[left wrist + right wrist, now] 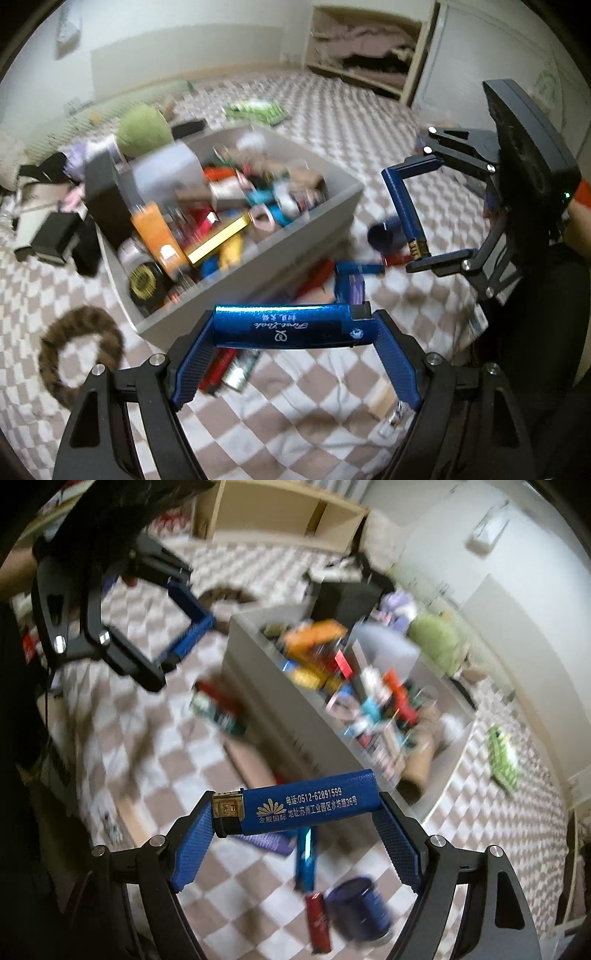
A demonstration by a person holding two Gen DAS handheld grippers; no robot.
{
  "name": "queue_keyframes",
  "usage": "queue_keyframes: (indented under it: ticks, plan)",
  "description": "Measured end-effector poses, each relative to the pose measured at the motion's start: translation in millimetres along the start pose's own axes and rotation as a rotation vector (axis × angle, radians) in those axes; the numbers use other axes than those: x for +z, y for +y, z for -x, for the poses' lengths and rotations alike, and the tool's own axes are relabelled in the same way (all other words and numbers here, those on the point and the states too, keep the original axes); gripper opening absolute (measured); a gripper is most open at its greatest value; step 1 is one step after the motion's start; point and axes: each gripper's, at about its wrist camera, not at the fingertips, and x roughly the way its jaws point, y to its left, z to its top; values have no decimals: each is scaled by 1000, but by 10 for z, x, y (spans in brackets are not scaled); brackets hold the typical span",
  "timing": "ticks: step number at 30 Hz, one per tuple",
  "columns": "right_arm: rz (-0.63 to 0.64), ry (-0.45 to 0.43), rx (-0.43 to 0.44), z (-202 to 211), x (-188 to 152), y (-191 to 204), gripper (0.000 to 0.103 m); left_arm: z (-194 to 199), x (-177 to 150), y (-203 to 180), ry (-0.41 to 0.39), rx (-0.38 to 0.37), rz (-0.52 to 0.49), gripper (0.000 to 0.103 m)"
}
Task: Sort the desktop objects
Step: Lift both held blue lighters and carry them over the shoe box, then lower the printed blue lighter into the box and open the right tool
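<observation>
Lighters are sitting crosswise in both grippers; the left gripper (295, 332) is pinching a glossy blue metallic lighter (284, 330) end to end between its fingers (192, 365), and the right gripper (295, 812) is clamping a blue plastic lighter (299, 805) with a gold cap the same way; both are hanging above a checkered bedsheet (314, 413), not a table. Beside them a grey storage bin (332, 206) is already brimming with small packs, an orange box (159, 236) and rolls of tape, so much of the sorting looks settled there; whether these two lighters are heading in or coming out, the pictures are not settling. Things are lying loose on the sheet: a red lighter (317, 923) touching a dark blue round tin (360, 912), a slim blue lighter (304, 860) just beside them, a purple-and-blue pack (349, 288), more red and green items against the bin's near wall, and a brown furry ring (79, 350) off to the left. Room is getting tight; the bin's rim is standing high, its contents are heaping near that rim, and the two grippers are working near each other, so any lowering is needing care over the wall and the scattered pieces; open sheet is lying nearest the person.
</observation>
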Motion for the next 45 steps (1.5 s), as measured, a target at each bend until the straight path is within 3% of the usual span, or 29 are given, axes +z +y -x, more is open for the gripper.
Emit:
queue_keyframes:
  ticks: [4,8,18,25,33,41,45]
  plan:
    - [-47,-65,-54,283,201,-215,84,146,202,20,-74,36,34,83]
    - [-125,-96,-75,262,351,-369,84,220,362,45,-128,78,75,83]
    - [-455,-138,-6,158,524,-1056,84,188,743,444,-192,165,296,83]
    - [-646,-115,40,-248,632,-1348,84,-24,906,572,-174,205,340,83]
    - [-847,-32,108,-768,492,-1592,84,-180,1009,626,-154,237,342,83]
    - [-1022,31,174,-1266,351,-1751,84,-235,988,753,-149,222,384,83]
    - [-1055,53,159,-1396,347,-1792,84,-255,981,762,-144,218,381,83]
